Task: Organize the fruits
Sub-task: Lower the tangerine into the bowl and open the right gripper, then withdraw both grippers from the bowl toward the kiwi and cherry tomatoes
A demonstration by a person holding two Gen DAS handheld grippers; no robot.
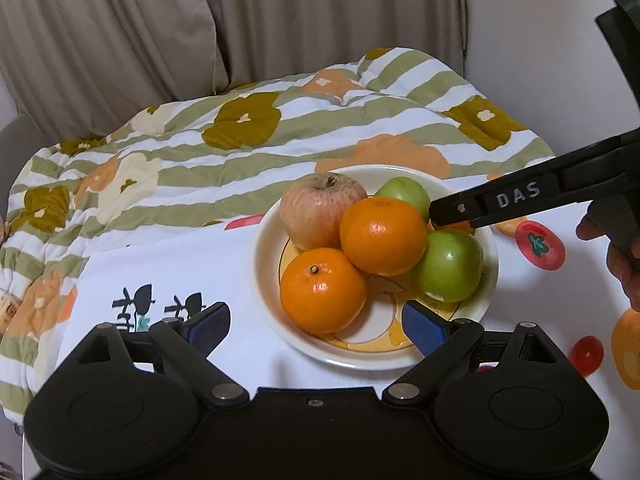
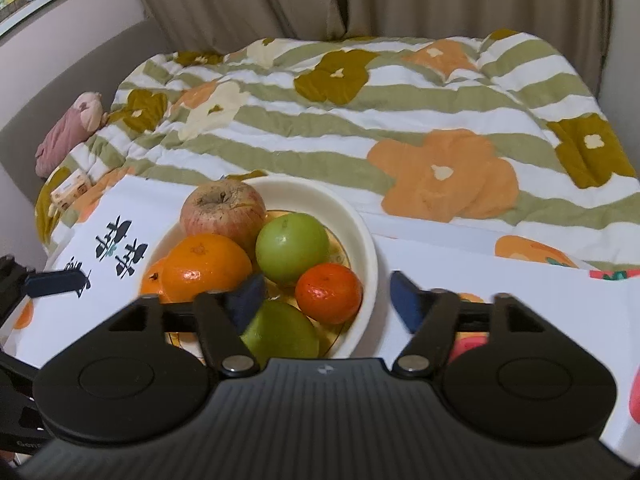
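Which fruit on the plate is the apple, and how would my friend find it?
Start at the white plate on the fruit-print cloth beside the flowery quilt. The apple sits at the plate's far edge, nearest the quilt. It is the only pinkish-red, wrinkled fruit; its neighbours are smooth, orange or green.

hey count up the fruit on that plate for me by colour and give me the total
Orange citrus: 3, a large one, a small darker one, and one mostly hidden behind the large one.
Green fruit: 2, one at the back, one nearest the right gripper.
Reddish apple: 1.
Total: 6, all on the plate.
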